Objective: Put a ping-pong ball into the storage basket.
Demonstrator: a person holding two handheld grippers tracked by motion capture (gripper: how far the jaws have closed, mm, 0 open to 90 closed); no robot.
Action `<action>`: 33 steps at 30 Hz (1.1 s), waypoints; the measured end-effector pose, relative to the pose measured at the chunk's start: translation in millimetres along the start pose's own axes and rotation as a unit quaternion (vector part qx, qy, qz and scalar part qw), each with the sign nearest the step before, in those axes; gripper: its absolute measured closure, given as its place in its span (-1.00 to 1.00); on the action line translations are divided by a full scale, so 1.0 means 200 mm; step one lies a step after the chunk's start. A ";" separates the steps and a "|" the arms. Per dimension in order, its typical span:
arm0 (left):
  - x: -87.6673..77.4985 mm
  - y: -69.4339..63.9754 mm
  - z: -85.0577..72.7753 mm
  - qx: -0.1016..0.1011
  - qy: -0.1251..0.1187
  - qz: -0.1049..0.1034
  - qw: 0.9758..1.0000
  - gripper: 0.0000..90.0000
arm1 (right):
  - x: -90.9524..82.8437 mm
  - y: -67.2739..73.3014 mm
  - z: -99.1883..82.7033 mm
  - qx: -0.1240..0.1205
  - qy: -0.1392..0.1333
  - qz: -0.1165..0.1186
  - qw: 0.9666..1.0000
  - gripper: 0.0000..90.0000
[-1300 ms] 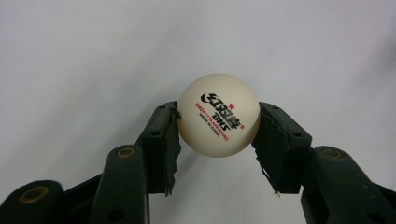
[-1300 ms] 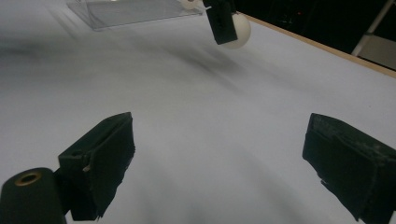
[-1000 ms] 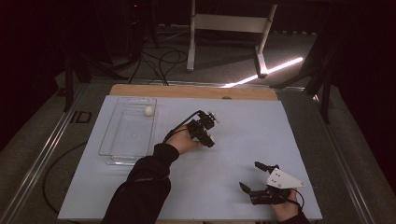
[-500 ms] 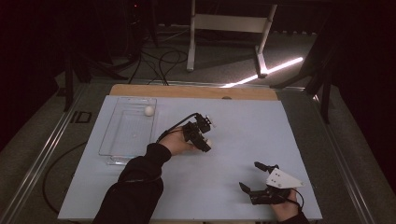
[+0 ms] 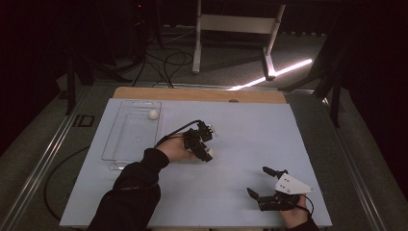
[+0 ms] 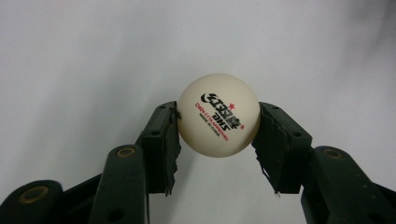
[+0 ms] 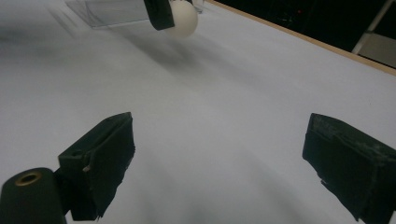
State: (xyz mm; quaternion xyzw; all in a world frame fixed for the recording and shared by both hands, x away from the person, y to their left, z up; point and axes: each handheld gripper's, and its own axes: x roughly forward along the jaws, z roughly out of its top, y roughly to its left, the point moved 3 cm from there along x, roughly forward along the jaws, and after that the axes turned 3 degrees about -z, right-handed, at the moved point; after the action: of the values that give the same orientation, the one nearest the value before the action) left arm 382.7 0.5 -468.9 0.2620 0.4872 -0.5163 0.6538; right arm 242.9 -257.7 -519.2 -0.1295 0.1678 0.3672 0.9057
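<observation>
Pinching ball [image 6: 217, 114] btwn left gripper [image 6: 217, 140] jaw tips, contact thin; w/ any squeeze it could pop out fwd. Right gripper [image 7: 219, 158] jaws wide, empty.

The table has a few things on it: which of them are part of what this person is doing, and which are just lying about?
Seemingly in use:
- white ball, pinched in the left gripper
- clear tray, already holding a second ball
- right gripper, fingers apart, idle

Just lying about:
- white frame on the floor beyond
- cables on the floor
</observation>
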 end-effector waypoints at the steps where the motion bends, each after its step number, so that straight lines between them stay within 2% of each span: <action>1: -0.01 0.00 -0.01 0.001 0.001 -0.002 1.000 0.16 | 0.00 0.00 0.00 -0.001 0.001 0.001 1.000 -0.80; 11: -0.04 -0.03 -0.05 0.028 0.009 -0.016 0.999 0.16 | 0.00 0.00 0.00 -0.003 0.001 0.000 1.000 -0.80; 20: -0.07 -0.06 -0.09 0.061 0.024 -0.037 0.997 0.16 | 0.00 0.00 0.00 -0.003 -0.002 -0.003 1.000 -0.80; 33: -0.12 -0.09 -0.14 0.087 0.035 -0.058 0.994 0.16 | 0.00 -0.01 0.00 -0.002 -0.004 -0.002 1.000 -0.80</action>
State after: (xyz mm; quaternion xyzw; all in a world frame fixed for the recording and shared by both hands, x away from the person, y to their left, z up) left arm 355.8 27.4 -454.6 0.3069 0.4775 -0.5843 0.5800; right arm 243.1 -259.0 -518.4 -0.1300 0.1633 0.3662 0.9068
